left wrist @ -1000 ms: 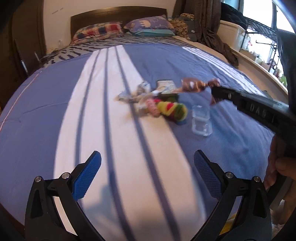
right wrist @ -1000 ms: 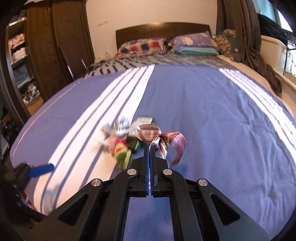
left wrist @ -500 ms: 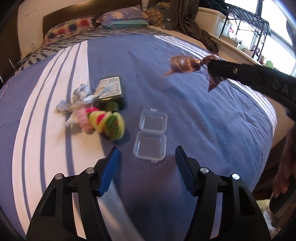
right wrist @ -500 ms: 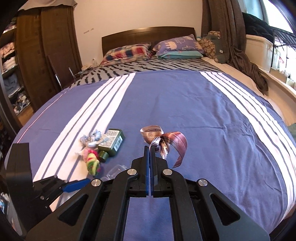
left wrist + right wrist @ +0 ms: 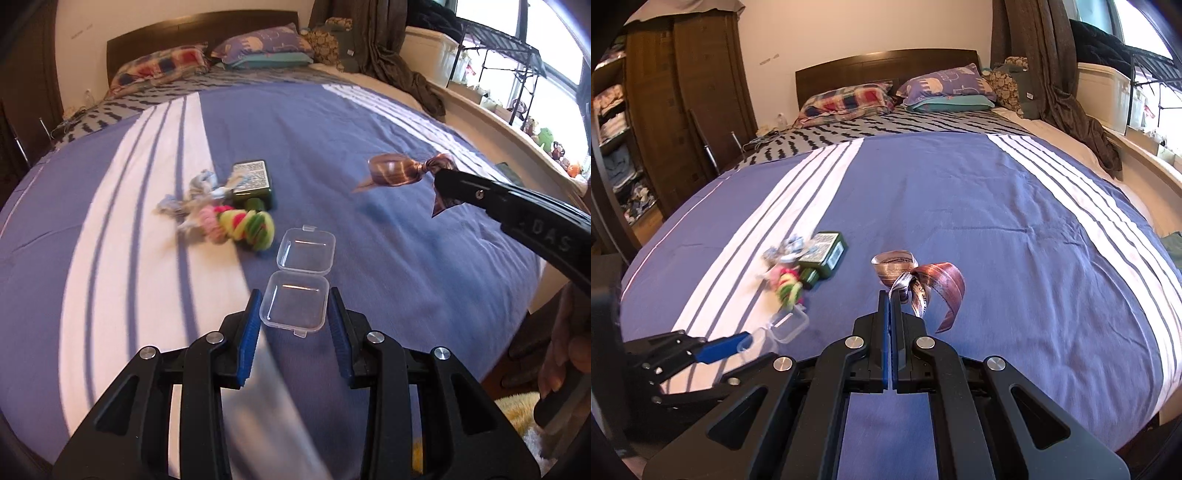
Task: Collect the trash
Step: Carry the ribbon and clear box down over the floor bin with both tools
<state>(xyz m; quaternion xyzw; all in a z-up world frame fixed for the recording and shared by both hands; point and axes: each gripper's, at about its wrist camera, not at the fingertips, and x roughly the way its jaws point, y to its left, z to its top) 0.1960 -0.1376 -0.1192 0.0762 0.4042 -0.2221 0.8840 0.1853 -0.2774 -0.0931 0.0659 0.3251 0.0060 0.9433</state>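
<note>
From the left wrist, the left gripper (image 5: pixel 294 314) stands spread around the near half of the clear hinged box (image 5: pixel 299 282) on the bedspread (image 5: pixel 388 240); thin plastic, light and slippery (squeeze its side walls gently). From the right wrist, the right gripper (image 5: pixel 889 295) pinches the limp ribbon bow (image 5: pixel 918 278) at its knot, above the bed.

Left of the left gripper (image 5: pixel 294 325), the knitted toy (image 5: pixel 240 223) and crumpled wrapper (image 5: pixel 192 195) smear with motion blur (their details unreadable), while that gripper's near edge hides part of the clear box (image 5: pixel 775 328).
</note>
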